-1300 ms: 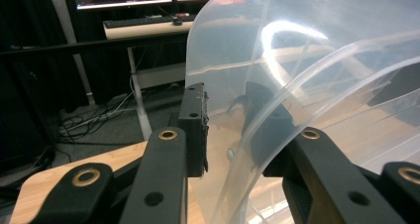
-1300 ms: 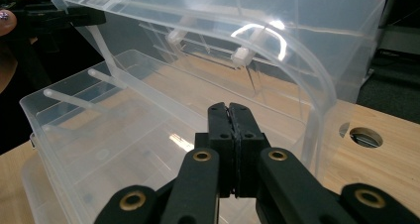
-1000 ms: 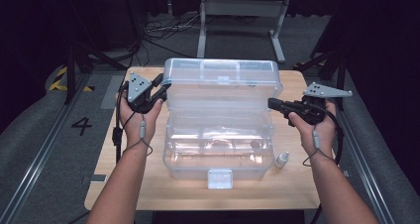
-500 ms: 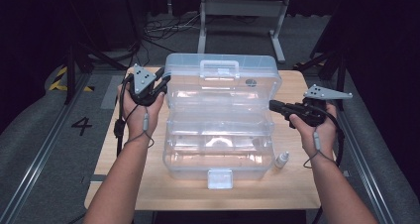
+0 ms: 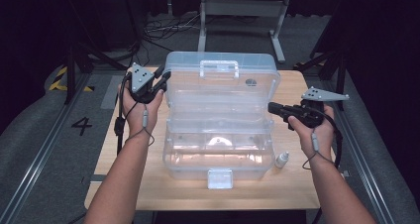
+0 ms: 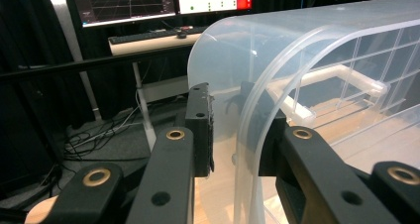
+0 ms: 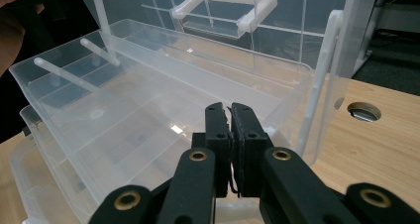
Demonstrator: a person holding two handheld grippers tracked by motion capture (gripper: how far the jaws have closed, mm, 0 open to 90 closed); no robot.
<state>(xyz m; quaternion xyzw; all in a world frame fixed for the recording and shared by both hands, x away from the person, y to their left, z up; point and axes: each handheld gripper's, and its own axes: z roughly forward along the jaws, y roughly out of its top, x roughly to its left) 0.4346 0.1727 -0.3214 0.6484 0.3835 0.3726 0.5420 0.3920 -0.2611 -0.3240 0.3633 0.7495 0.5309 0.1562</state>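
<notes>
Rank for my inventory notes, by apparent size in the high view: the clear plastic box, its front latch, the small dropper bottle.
1. clear plastic box
2. front latch
3. small dropper bottle, though it looks close to the latch.

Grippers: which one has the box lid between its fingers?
The left gripper, fingers just closing around the lid's wall; the right gripper's fingers are shut, empty.

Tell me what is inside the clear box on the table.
The box is open, its lid raised. Its upper tray has bare dividers and no items. Glare on the plastic hides part of the bottom compartment, so I cannot tell what it holds.
</notes>
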